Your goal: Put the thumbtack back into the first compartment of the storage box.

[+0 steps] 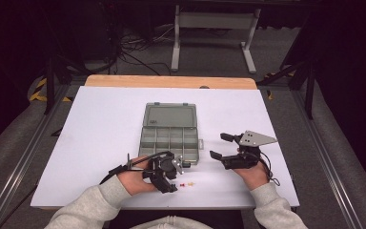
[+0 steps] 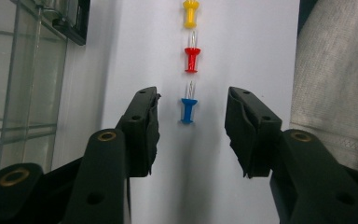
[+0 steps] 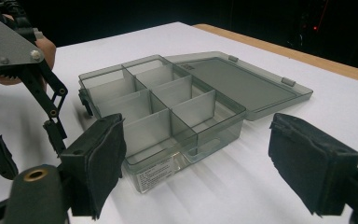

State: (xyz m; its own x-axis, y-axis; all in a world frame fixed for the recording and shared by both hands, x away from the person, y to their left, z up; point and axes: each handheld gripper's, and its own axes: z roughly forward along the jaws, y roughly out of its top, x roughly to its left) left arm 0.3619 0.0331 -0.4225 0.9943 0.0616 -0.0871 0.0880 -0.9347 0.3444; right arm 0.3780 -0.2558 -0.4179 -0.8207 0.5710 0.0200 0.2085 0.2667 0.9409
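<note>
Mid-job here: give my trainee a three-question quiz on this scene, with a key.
1. True or false: the box lid is shut.
2. Which pin lies between the left gripper jaws? A blue pin B red pin C yellow pin
3. Fill in: the right gripper is ____ and holds nothing.

Key: 1 false, the lid lies open. 2 A. 3 open.

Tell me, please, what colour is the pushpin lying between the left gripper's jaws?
Blue; the pushpin shows best in the left gripper view, between the open left gripper.
</note>
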